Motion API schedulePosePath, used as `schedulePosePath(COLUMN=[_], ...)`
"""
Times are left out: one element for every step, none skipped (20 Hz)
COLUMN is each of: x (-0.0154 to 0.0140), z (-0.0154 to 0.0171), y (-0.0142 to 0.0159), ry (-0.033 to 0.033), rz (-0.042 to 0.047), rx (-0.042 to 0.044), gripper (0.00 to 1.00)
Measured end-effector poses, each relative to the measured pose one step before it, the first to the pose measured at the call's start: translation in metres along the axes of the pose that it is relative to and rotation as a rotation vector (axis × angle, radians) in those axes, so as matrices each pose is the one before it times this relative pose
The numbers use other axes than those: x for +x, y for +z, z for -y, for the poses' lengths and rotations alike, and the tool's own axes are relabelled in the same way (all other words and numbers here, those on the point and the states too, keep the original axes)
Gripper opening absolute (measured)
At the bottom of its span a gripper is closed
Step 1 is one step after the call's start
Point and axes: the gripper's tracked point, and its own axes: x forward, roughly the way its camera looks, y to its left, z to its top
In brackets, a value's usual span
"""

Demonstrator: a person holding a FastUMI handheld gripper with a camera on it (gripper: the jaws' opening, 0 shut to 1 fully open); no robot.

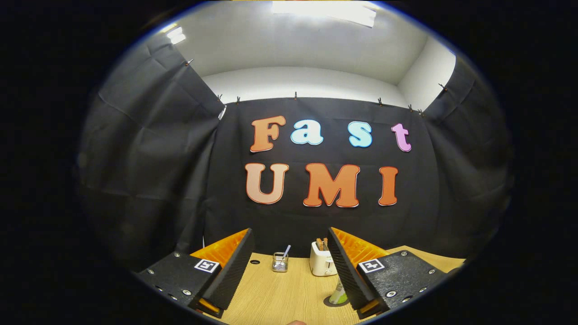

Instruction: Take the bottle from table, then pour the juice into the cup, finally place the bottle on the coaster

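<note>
Gripper (291, 266): fingers spread wide, nothing between them, held above a wooden table (271, 293) and looking level toward the booth's back wall. Bottle (338, 294): pale, with a greenish lower part, standing upright just inside the right finger and partly hidden by it. Coaster (329, 301): dark round mat seen under the bottle's base, so the bottle appears to stand on it already. Cup (280, 262): small clear glass with a straw-like stick, beyond the fingertips, nearer the left finger. Toaster (323, 259): white, beyond the right fingertip, beside the cup. Step in hand, as judged: unsettled; an open gripper near a bottle on its mat fits either an approach to grasp or a release after pouring. The cup's fill cannot be told.
</note>
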Motion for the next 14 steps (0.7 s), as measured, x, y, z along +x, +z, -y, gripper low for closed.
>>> schedulePosePath(x=[0.00057, -0.0004, 0.00058, 0.00081, -0.00001, 0.00129, 0.00059, -0.00114, -0.0017, 0.00153, -0.00019, 0.0018, -0.00013, 0.00008], z=[-0.00058, -0.00074, 0.00002, 0.00007, 0.00007, 0.00074, 0.0011, 0.00185, 0.00122, 0.00037, 0.0006, 0.00017, 0.00054, 0.00181], y=[0.00009, -0.00005, 0.00145, 0.00042, -0.00027, -0.00039, 0.00017, -0.0003, -0.0005, -0.00098, -0.00051, -0.00058, -0.00028, -0.00048], ry=[0.00047, 0.00219, 0.00072, 0.00285, 0.00156, 0.00016, -0.00149, -0.00415, -0.00112, 0.00011, 0.00022, 0.00009, 0.00021, 0.00014], rz=[0.00098, -0.00006, 0.00263, 0.0014, -0.002, -0.0009, -0.00281, -0.0027, -0.00295, -0.00376, -0.00199, -0.0027, -0.00166, 0.00045], rx=[0.00147, 0.00026, 0.0017, 0.00328, 0.00401, 0.00288, 0.00011, -0.00048, -0.00075, -0.00046, 0.0005, 0.00052, -0.00134, -0.00176], gripper=[0.96, 0.96, 0.96, 0.96, 0.96, 0.96, 0.96, 0.96, 0.96, 0.96, 0.96, 0.96, 0.96, 0.96])
